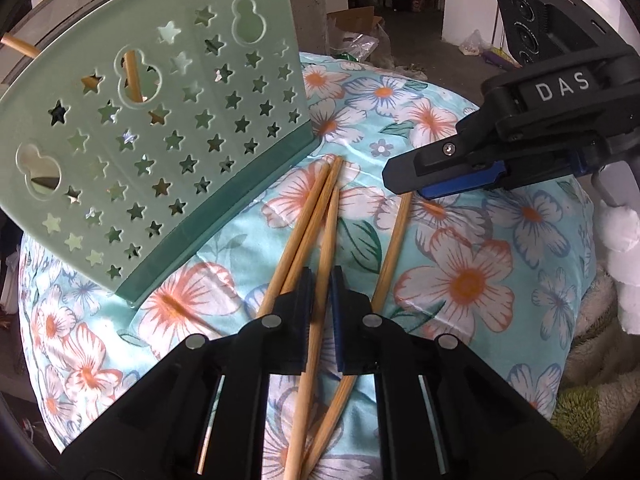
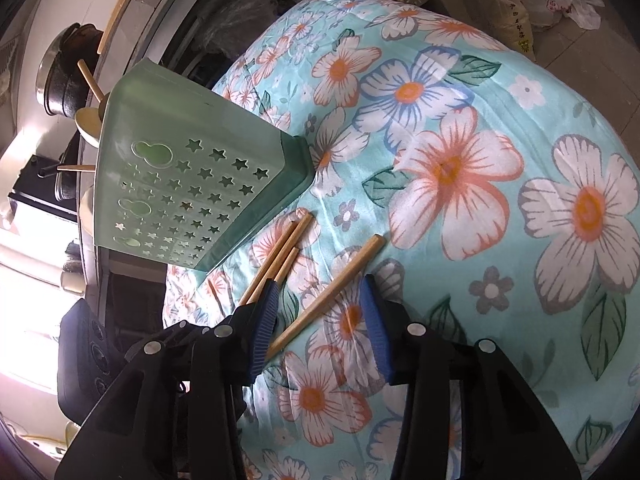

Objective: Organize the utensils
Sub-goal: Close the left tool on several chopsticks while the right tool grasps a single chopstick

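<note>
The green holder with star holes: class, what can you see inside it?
Through the cut-outs of the green holder a wooden stick shows, and more wooden handles poke out of its far end. Its solid walls cover the rest, so no count is possible.

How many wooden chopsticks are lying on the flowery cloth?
4. Three bamboo chopsticks lie bunched beside the green star-holed plastic holder; a fourth chopstick lies apart, between the right jaws. More may be hidden.
</note>
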`<state>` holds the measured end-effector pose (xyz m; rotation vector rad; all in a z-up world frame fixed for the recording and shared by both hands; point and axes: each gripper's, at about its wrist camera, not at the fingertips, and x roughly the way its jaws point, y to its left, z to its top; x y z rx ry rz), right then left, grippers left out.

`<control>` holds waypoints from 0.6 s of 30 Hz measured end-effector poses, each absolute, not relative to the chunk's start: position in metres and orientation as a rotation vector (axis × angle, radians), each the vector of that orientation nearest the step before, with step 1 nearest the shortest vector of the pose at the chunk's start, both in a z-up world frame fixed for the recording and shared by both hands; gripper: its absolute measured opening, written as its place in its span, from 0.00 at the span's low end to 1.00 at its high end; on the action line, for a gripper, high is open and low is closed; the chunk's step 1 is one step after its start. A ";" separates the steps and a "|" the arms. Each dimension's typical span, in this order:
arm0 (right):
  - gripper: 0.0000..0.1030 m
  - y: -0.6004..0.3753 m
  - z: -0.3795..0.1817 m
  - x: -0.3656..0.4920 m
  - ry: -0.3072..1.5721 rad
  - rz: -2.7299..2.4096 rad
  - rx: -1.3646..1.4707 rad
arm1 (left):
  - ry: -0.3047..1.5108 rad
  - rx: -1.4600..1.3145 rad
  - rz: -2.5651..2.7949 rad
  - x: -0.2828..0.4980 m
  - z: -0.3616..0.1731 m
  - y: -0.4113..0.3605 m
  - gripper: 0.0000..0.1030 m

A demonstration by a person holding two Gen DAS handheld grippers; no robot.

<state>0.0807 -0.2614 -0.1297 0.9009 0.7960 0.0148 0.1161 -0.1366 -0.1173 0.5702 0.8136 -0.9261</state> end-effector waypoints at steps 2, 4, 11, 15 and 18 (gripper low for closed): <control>0.38 -0.260 -0.129 0.087 0.804 -0.015 0.888 | 0.826 0.549 -0.920 0.116 -0.117 -0.133 0.08; 0.33 -0.259 -0.128 0.094 0.811 -0.050 0.874 | 0.840 0.525 -0.917 0.115 -0.116 -0.130 0.08; 0.19 -0.249 -0.119 0.106 0.842 -0.118 0.719 | 0.904 0.421 -0.931 0.124 -0.110 -0.118 0.07; 0.19 -0.260 -0.113 0.098 0.852 -0.164 0.658 | 0.923 0.400 -0.938 0.129 -0.108 -0.105 0.07; 0.19 -0.275 -0.113 0.092 0.854 -0.186 0.678 | 0.936 0.393 -0.945 0.131 -0.108 -0.101 0.07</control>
